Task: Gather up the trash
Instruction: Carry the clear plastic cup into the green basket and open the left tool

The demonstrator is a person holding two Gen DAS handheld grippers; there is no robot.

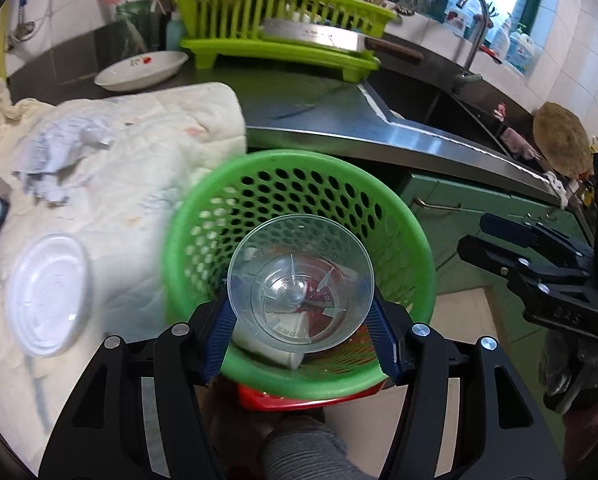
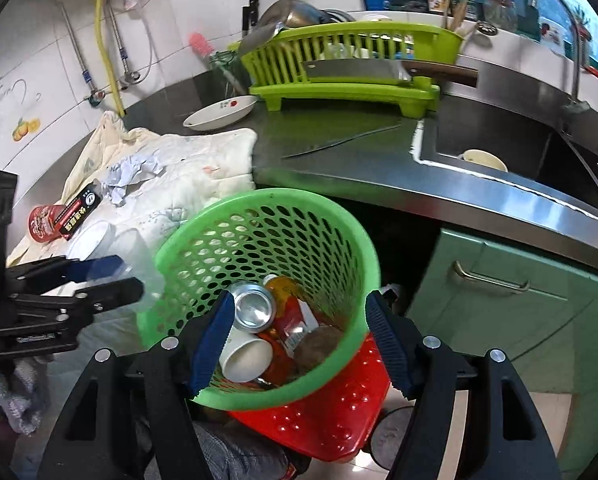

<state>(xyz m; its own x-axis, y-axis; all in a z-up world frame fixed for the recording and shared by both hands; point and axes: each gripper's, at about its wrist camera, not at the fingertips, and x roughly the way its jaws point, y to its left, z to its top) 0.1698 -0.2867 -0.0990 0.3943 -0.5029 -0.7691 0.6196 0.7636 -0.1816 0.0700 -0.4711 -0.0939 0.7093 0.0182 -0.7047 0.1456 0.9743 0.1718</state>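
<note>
Left wrist view: our left gripper [image 1: 301, 312] clamps a clear plastic cup [image 1: 301, 284] between its blue pads, right over the green perforated plastic basket [image 1: 299, 184], with a white round plastic lid [image 1: 49, 294] and crumpled white paper [image 1: 61, 156] on the cream cloth [image 1: 159, 152] left of the basket. Right wrist view: our right gripper [image 2: 299, 340] stands wide and empty above the same basket [image 2: 267, 216], which holds a silver aluminium can [image 2: 255, 308] and a white paper cup [image 2: 247, 358]; a red snack tube [image 2: 45, 224] lies on the cloth left of the basket.
</note>
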